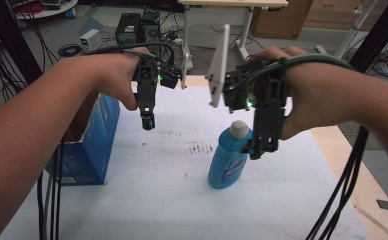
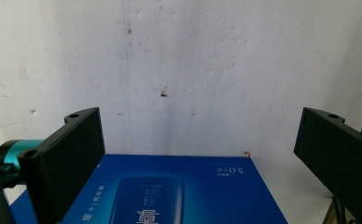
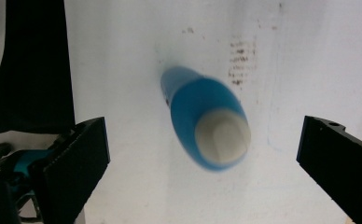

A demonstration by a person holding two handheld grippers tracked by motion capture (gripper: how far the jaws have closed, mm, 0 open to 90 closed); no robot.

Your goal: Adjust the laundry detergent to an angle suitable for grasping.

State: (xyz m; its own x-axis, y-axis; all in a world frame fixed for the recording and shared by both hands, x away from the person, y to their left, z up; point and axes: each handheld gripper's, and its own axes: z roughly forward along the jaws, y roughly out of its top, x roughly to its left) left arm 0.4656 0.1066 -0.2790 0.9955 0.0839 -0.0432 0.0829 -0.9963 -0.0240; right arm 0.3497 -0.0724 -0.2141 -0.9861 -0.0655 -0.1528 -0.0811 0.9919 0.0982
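Right tongs (image 1: 253,149) above upright blue bottle (image 1: 228,160); blue box (image 1: 89,145) left.

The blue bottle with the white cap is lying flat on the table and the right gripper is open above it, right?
Not quite. The blue bottle stands upright on the table, its white cap on top, as the high view shows. The rest holds: the right gripper is open above it, touching nothing.
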